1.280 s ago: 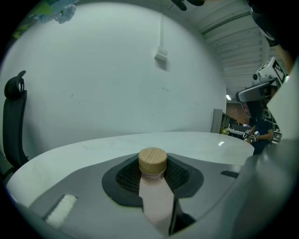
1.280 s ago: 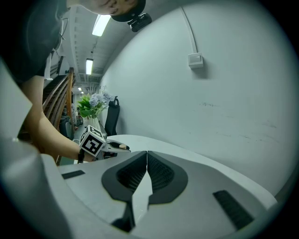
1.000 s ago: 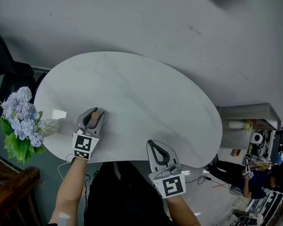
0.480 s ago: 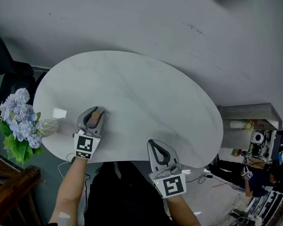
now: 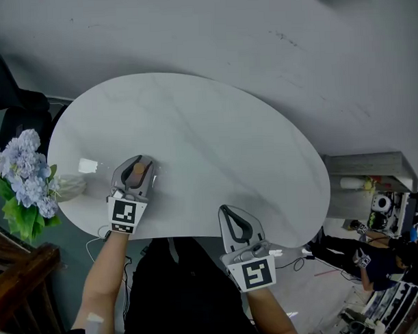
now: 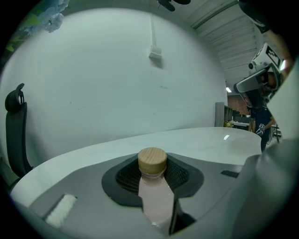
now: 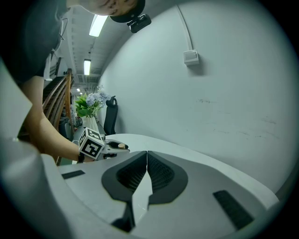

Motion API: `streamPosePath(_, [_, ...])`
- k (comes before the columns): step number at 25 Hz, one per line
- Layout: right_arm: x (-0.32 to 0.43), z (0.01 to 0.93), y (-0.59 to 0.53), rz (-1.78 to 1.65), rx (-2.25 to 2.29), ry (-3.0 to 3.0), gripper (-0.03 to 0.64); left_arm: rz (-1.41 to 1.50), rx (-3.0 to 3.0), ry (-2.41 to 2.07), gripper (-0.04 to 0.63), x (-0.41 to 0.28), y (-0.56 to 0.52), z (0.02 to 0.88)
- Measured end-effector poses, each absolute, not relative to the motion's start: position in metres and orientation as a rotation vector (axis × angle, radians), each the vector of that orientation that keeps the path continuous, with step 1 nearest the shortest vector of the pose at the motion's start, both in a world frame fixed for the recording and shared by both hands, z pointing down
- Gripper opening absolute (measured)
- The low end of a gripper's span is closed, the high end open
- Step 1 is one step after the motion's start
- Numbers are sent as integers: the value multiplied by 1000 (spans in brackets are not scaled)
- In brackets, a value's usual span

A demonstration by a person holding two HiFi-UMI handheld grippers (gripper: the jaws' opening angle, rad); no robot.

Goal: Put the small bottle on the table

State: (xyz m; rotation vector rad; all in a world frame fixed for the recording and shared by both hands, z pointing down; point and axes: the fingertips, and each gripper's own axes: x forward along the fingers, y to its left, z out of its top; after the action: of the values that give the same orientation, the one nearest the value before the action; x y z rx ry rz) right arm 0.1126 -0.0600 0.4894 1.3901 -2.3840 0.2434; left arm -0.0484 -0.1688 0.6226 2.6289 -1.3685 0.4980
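1. Left tongs (image 5: 135,167) are gripping the small bottle (image 6: 155,198), jaws partway closed on its body just under the cap (image 6: 152,161). It's sitting at 8 o'clock on the smooth white oval bench (image 5: 214,121); touchdown unclear.
2. Bottle: round, glossy pale-pink body, wood-look cap. Probably light, rigid and slippery, so gripping the body looks safest.
3. Right tongs (image 5: 231,217) are hovering at 5 o'clock, jaws pressed together, holding nothing.

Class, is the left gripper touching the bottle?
Touching. The left gripper view shows the bottle clamped between the jaws of the left gripper.
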Motion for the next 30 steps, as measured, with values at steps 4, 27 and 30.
streamPosePath(4, [115,490,-59,246,1392,-2385,6,503,2628,-1374,119,-48,-169,622])
streamPosePath(27, [126,486,-48,242,1430,-2375,6,519,2598,-1386,169,-45,-173,627])
streamPosePath(30, [129,483,-45,233,1448,-2370,6,520,2600,-1384,186,-44,-173,626])
